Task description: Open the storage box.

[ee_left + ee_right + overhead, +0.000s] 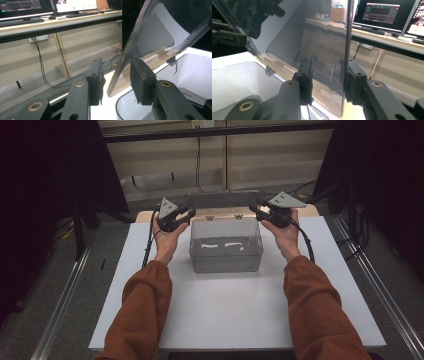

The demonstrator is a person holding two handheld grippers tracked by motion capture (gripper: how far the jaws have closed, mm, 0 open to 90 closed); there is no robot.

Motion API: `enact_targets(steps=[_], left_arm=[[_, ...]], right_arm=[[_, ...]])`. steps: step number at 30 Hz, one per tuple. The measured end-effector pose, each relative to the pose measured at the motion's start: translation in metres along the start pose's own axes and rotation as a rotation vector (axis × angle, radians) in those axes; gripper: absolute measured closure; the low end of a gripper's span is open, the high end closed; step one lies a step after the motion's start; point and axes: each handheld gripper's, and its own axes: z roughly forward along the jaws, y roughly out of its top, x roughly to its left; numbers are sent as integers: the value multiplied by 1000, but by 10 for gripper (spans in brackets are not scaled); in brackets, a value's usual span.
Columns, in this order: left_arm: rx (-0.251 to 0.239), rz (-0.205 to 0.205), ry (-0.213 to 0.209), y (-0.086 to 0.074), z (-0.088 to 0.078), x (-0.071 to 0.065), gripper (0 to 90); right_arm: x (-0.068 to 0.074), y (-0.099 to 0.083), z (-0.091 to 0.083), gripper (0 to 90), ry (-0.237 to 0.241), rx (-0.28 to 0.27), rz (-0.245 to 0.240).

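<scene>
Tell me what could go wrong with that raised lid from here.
1. The lid stands raised on its hinges, its side edges between each gripper's jaws. In the left gripper view there is a gap beside the edge, so it may slip out and drop shut.
2. The right gripper alone would then bear it, possibly twisting the hinges.
3. Pushing the lid back could slide the clear box across the table.

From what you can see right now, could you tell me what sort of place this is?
Probably a lab workstation for recording: a white table ringed by black curtains, with computer monitors on a desk behind.
</scene>
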Motion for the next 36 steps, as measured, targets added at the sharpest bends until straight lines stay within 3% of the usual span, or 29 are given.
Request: enact_targets(steps=[4, 13, 20, 25, 29, 36], left_arm=[[-3, -2, -1, -1, 4, -1, 675], [21, 34, 23, 6, 10, -3, 708], [15, 33, 15, 6, 11, -1, 729], [24, 42, 20, 7, 11, 0, 736], [14, 21, 20, 6, 12, -1, 737], [11, 27, 26, 6, 14, 0, 740]], right_arm=[[-2, 1, 2, 620, -3, -3, 4], [-5, 2, 6, 642, -7, -12, 15], [-8, 1, 10, 619, -13, -19, 28], [-13, -7, 13, 604, -15, 3, 39], [-13, -13, 17, 603, -9, 32, 33], [-18, -24, 23, 609, 2, 27, 77]])
